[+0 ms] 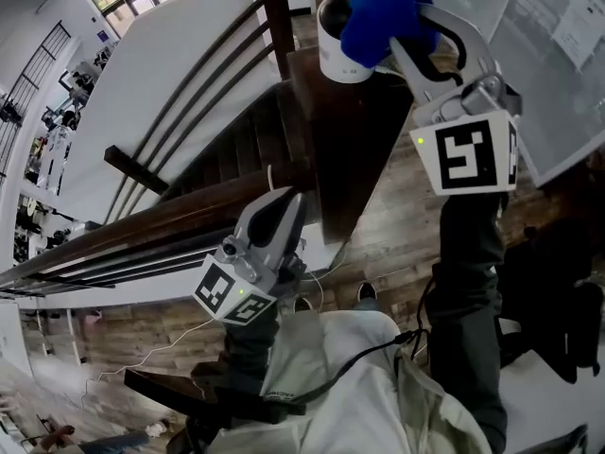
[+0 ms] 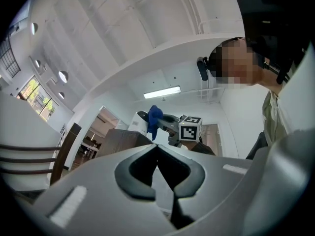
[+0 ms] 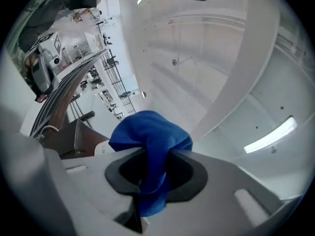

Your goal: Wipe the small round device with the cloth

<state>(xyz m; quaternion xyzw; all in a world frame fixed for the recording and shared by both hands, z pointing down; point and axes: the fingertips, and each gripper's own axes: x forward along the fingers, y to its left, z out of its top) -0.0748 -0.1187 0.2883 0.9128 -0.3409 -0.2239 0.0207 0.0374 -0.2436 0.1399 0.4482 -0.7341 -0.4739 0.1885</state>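
The small round white device (image 1: 337, 43) stands on top of a dark wooden post (image 1: 352, 149) in the head view. A bunched blue cloth (image 1: 386, 17) is pressed against its right side, and my right gripper (image 1: 405, 32) is shut on it. In the right gripper view the cloth (image 3: 150, 139) is pinched between the jaws, with a sliver of the device (image 3: 101, 149) behind it. My left gripper (image 1: 294, 199) hangs lower, beside the post, shut with nothing in it. The left gripper view shows the cloth (image 2: 154, 119) and device (image 2: 140, 122) far off.
A wooden stair railing (image 1: 180, 112) with slanted bars runs on the left, with steps below it. A thin white cable (image 1: 319, 274) trails over the wood floor. The person's legs and shoe (image 1: 365, 293) are below. A pale panel (image 1: 558, 55) leans at the right.
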